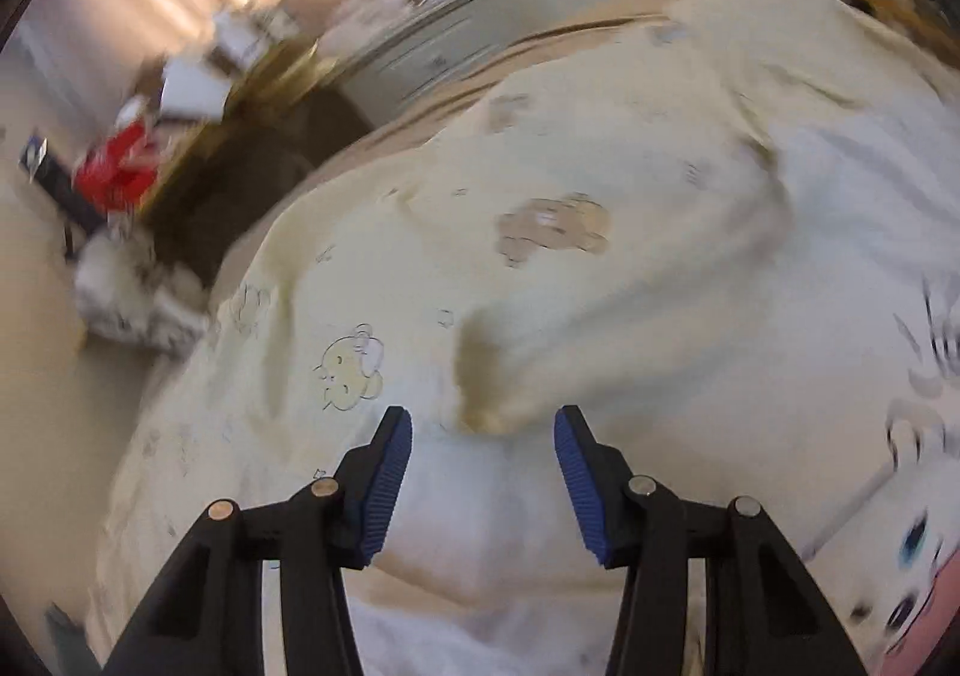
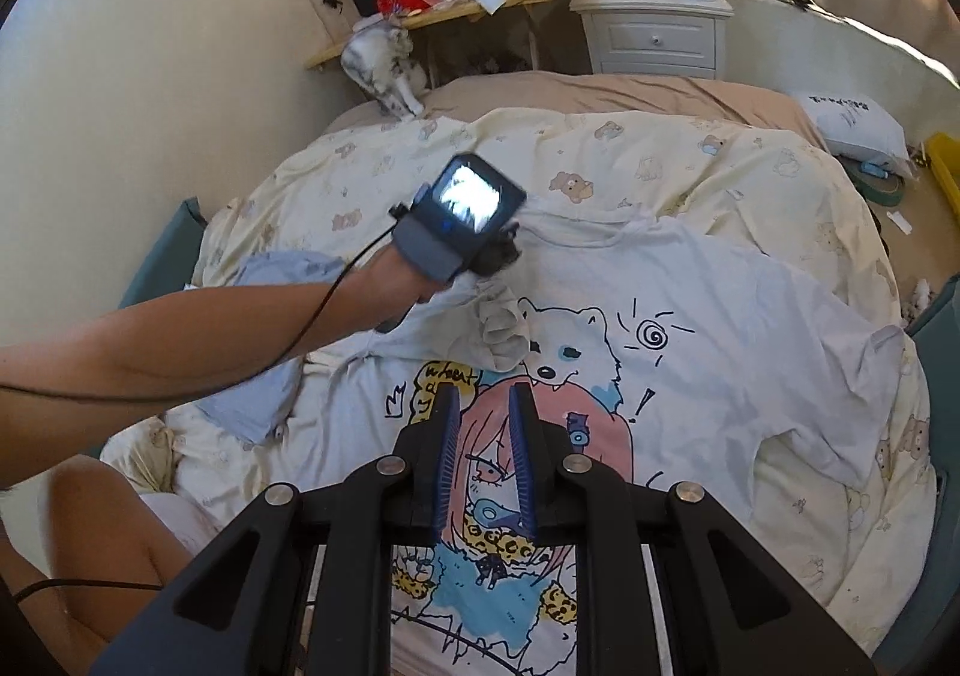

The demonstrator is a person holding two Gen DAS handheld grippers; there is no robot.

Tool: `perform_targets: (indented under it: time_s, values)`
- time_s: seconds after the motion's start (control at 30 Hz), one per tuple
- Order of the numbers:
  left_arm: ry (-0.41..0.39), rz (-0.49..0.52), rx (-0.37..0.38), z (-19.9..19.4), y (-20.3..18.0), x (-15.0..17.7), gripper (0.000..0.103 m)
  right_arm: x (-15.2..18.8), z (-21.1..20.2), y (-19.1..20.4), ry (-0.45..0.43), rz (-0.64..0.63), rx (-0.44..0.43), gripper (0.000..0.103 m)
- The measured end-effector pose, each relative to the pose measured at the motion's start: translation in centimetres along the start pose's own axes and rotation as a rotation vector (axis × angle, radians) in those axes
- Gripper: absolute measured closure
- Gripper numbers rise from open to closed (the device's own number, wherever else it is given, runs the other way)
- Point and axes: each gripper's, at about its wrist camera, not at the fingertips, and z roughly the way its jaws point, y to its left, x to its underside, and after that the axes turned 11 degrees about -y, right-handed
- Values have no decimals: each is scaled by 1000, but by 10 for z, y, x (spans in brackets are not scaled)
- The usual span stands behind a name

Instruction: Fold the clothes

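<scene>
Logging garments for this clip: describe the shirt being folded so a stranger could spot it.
On the bed, over the cream bear-print duvet, lies a white T-shirt spread flat. Unlike the plain blue garment beside it, it carries a big cartoon print: a white bear above a pink-haired figure.

Left claw (image 1: 483, 430) gapes wide on an outstretched forearm (image 2: 198, 340) — right claw (image 2: 485, 406) narrowly parted.

- A home bedroom.
- A bed (image 2: 600, 93) with a bear-print duvet (image 2: 600, 165) fills the near view.
- Far side: white nightstand (image 2: 654, 36), cluttered wooden table (image 2: 480, 3), pillow (image 2: 858, 126) at right.
</scene>
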Motion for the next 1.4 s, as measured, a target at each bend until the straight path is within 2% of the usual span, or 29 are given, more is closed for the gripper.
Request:
perform_targets:
  time_s: [0.1,0.2,0.23,0.37,0.47,0.57,0.63,0.67,0.73,0.83,0.9,0.93,1.0,1.07,1.1,1.17,1.23,1.3,1.33,1.4]
  values:
    - [-73,-60,108,-28,6,-1,52,0,-6,-8,-14,25,-10,83]
    - [-89,35,205,-57,-10,22,51,0,-12,-16,-28,53,-15,83]
    - [-79,84,239,-65,-17,35,51,0,-13,-17,-30,56,-16,83]
    - [0,161,348,-74,-33,79,51,2,-15,-20,-26,49,-13,83]
    - [31,228,368,-64,-49,90,51,4,-15,-24,-19,58,-13,82]
    - [10,267,271,-44,-58,82,50,6,-17,-26,-14,62,-6,81]
    - [-15,233,209,-30,-56,65,50,6,-19,-26,-16,61,1,81]
    - [-41,226,125,-24,-53,53,50,6,-20,-26,-17,61,4,81]
    - [-52,167,31,-16,-39,36,50,6,-23,-27,-18,59,11,81]
    - [-39,22,26,-16,-14,11,49,5,-27,-27,-21,58,22,81]
    - [-25,-14,17,-24,-7,8,49,2,-33,-29,-38,68,30,81]
    - [-14,-50,44,-33,-2,9,49,0,-40,-30,-59,72,36,81]
    - [25,-191,152,-57,12,17,49,-6,-54,-32,-103,80,50,81]
    - [88,-386,330,-82,27,32,47,-6,-72,-41,-136,95,91,81]
    - [123,-444,387,-97,29,39,47,-4,-79,-47,-147,109,109,80]
    - [135,-470,398,-134,30,48,47,6,-90,-61,-148,141,141,71]
    - [125,-460,385,-172,28,52,47,24,-83,-71,-101,150,178,68]
    - [108,-449,413,-202,23,54,47,46,-73,-80,-48,143,212,68]
    - [89,-443,415,-216,20,56,47,58,-67,-83,-30,137,218,68]
    - [104,-407,395,-236,15,61,47,82,-55,-90,4,127,230,68]
